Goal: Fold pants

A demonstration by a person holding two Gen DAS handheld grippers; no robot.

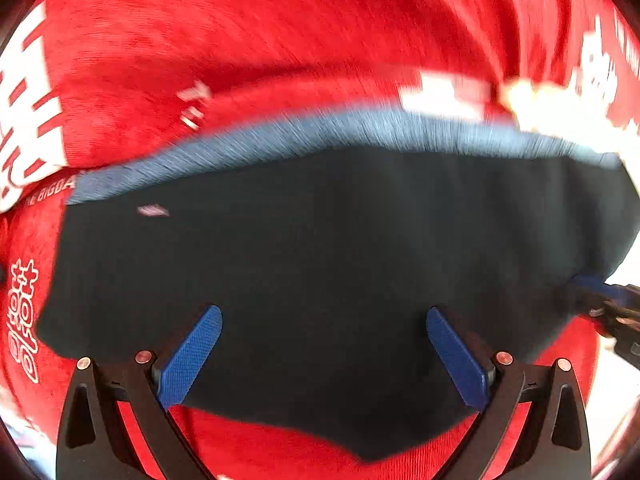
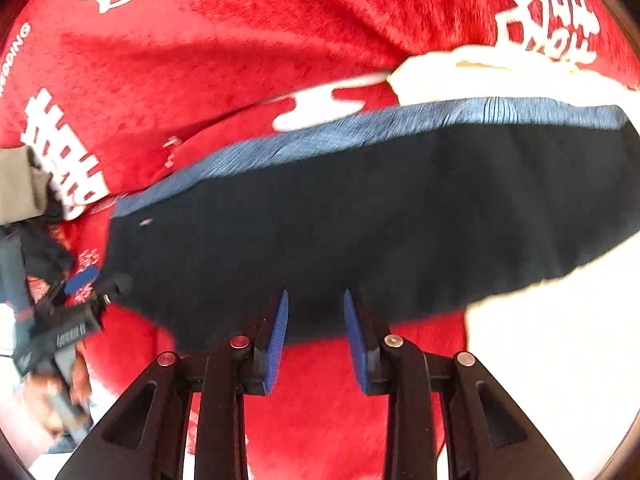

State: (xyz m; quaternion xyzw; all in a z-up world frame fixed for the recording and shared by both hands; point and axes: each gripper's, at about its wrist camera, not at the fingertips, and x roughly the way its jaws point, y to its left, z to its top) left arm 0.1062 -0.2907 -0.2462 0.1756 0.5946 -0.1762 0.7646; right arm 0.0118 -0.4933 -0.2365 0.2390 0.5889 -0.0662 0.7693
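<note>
Dark folded pants (image 1: 320,280), blue ribbed waistband (image 1: 360,128), on plush red blanket (image 1: 240,32). Left gripper (image 1: 324,320) and right gripper (image 2: 316,300): fingers apart, empty.

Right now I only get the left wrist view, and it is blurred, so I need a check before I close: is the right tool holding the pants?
Observer: No. The right tool is open at the near edge of the pants, with nothing pinched between its pads.
Operator: Is anything off to the left that I can't see?
Observer: Yes, a tan cloth sits at the far left of the right wrist view, apart from the pants. I cannot tell what it is.
</note>
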